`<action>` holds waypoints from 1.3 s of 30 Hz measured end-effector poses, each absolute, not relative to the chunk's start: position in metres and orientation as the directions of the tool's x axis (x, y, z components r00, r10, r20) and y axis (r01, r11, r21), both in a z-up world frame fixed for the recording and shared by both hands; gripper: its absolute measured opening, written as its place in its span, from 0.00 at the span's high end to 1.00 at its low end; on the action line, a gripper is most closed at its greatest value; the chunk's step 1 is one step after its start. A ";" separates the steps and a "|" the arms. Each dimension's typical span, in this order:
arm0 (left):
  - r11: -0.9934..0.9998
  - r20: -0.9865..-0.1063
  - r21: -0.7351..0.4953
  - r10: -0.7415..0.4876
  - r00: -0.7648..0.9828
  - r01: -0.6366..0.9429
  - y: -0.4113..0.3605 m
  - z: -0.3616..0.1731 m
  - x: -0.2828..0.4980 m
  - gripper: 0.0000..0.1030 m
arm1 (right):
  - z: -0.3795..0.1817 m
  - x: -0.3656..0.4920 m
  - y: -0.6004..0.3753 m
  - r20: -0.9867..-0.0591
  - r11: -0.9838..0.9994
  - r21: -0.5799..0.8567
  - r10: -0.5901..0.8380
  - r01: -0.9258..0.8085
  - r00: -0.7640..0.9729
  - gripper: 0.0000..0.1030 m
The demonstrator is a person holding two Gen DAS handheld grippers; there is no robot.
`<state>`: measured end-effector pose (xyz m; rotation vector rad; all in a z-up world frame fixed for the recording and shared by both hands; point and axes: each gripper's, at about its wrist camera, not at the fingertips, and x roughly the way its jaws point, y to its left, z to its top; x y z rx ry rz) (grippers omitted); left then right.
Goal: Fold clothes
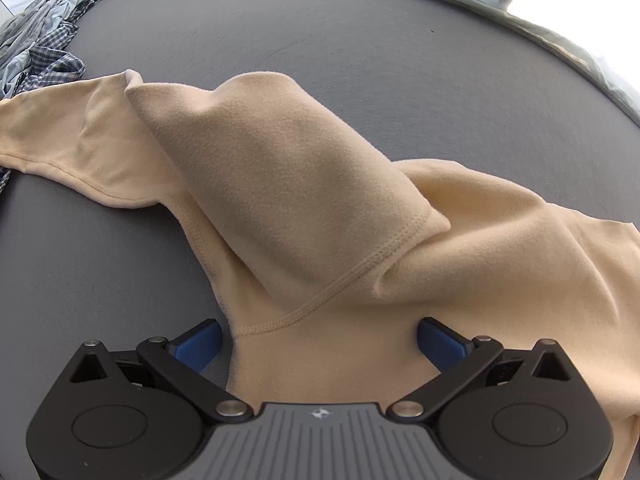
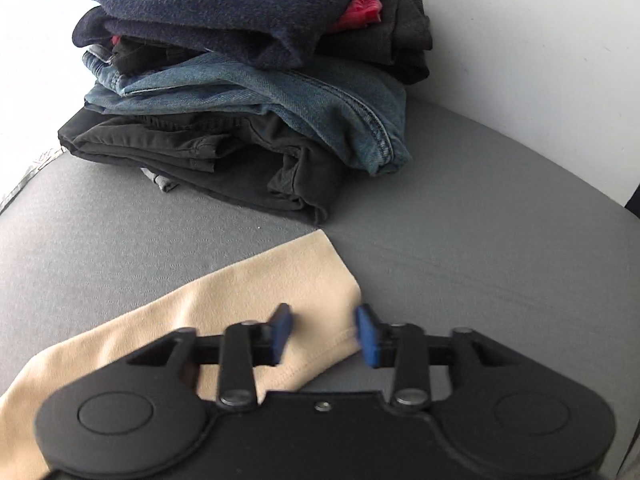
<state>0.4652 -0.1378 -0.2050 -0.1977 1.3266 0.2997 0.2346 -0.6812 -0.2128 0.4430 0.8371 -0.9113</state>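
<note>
A beige fleece top (image 1: 280,184) lies spread on the grey surface (image 1: 360,60), one sleeve folded back over its body and the other stretching left. My left gripper (image 1: 320,344) is open, its blue pads wide apart on either side of the fabric near the shoulder. In the right wrist view the cuff end of a beige sleeve (image 2: 256,296) lies flat. My right gripper (image 2: 323,332) is open with its blue pads straddling the cuff's end, the right pad just off the cloth edge.
A stack of folded clothes (image 2: 240,92), dark navy fleece over jeans over black trousers, sits against a white wall (image 2: 520,60). A heap of unfolded plaid and grey garments (image 1: 40,48) lies at the far left. A pale sheet edge (image 1: 580,64) borders the surface.
</note>
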 end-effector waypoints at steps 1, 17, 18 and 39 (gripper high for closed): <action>0.945 -0.972 0.027 0.101 0.211 -0.327 -0.139 -0.205 0.459 0.00 | -0.212 0.235 -0.680 -0.789 0.568 -0.018 -0.513 0.823 0.337 0.95; 0.987 -0.910 0.080 0.128 0.394 -0.136 -0.119 -0.159 0.428 0.02 | -0.173 0.283 -0.617 -0.657 0.714 -0.275 -0.628 0.643 0.417 0.58; 0.990 -0.898 0.063 0.111 0.425 -0.125 -0.112 -0.146 0.426 0.02 | -0.169 0.293 -0.609 -0.663 0.748 -0.247 -0.594 0.617 0.455 0.58; 0.987 -0.941 -0.036 -0.086 0.328 0.154 -0.143 -0.224 0.505 0.20 | -0.193 0.465 -0.396 -0.803 0.979 0.100 0.184 -0.175 0.567 0.39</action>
